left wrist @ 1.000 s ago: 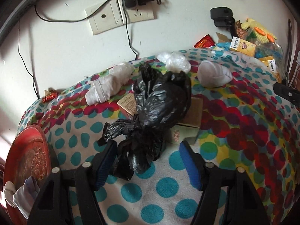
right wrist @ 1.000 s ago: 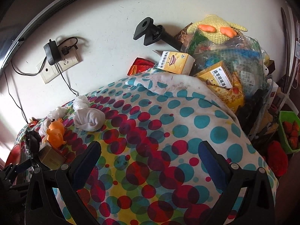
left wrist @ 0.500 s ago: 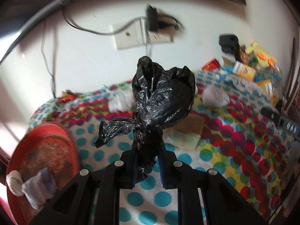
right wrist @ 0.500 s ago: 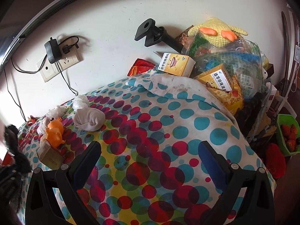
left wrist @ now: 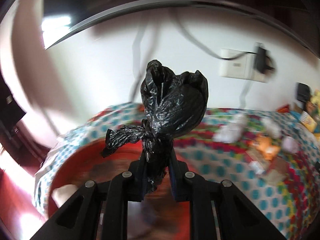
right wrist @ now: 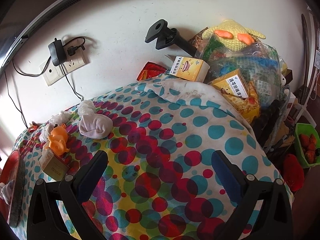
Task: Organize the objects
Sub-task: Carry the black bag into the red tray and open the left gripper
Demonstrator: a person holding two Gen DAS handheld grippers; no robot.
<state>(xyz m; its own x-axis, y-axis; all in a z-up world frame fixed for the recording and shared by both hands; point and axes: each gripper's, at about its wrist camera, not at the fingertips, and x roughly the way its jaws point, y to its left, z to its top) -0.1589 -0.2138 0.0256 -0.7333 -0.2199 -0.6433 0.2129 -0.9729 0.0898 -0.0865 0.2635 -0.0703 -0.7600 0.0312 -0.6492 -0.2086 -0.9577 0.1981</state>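
Polka-dot cloth (right wrist: 180, 140) is seen covering the desk below a white wall with a socket (right wrist: 66, 64). At centre of the left wrist view, the left tongs (left wrist: 157, 172) are clamped on the knotted neck of a black plastic bag (left wrist: 174, 108), which is held up above a red tray (left wrist: 84, 166) at lower left. In the right wrist view, the right tongs (right wrist: 160, 170) are spread apart with nothing between them. An orange toy (right wrist: 58, 138) is seen on a small box (right wrist: 53, 165) at left.
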